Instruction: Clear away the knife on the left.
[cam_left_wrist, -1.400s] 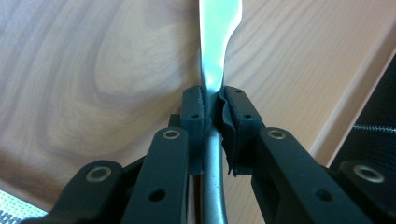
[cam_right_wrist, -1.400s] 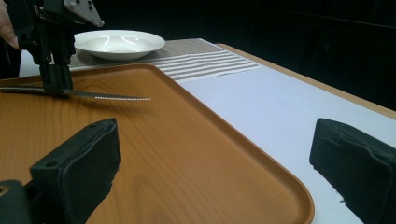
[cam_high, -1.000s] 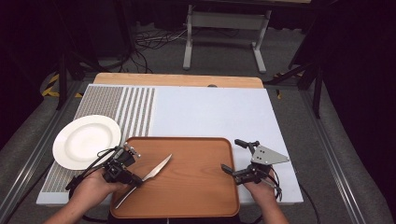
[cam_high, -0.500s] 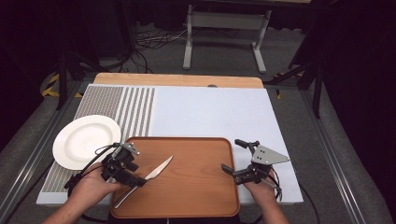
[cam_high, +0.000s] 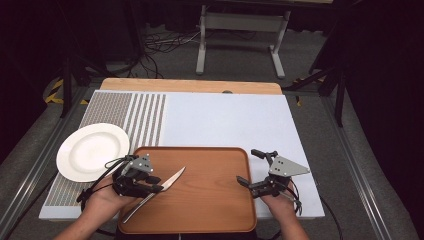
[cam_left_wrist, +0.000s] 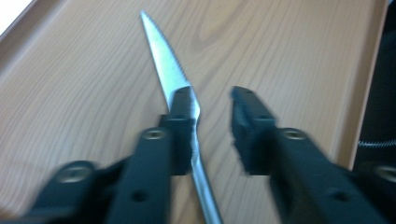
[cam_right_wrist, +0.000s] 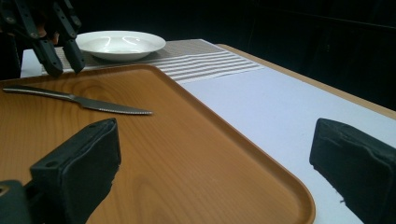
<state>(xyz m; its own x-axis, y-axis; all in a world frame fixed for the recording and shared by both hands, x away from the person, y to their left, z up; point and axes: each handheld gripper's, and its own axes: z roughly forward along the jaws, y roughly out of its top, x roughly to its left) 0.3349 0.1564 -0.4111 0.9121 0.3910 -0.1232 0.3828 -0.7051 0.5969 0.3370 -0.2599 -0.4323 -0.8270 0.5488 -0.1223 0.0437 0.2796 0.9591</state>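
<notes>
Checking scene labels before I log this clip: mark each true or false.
1. The knife lies on the wooden tray. True.
2. The left gripper holds the knife lifted off the tray. False: the knife lies flat. The gripper hangs over it, and its jaws have just been closing with nothing between them.
3. The white plate stands on the tray. False: it sits beside the tray, on the striped mat.
4. The right gripper has open jaws at the tray's right edge. True.
</notes>
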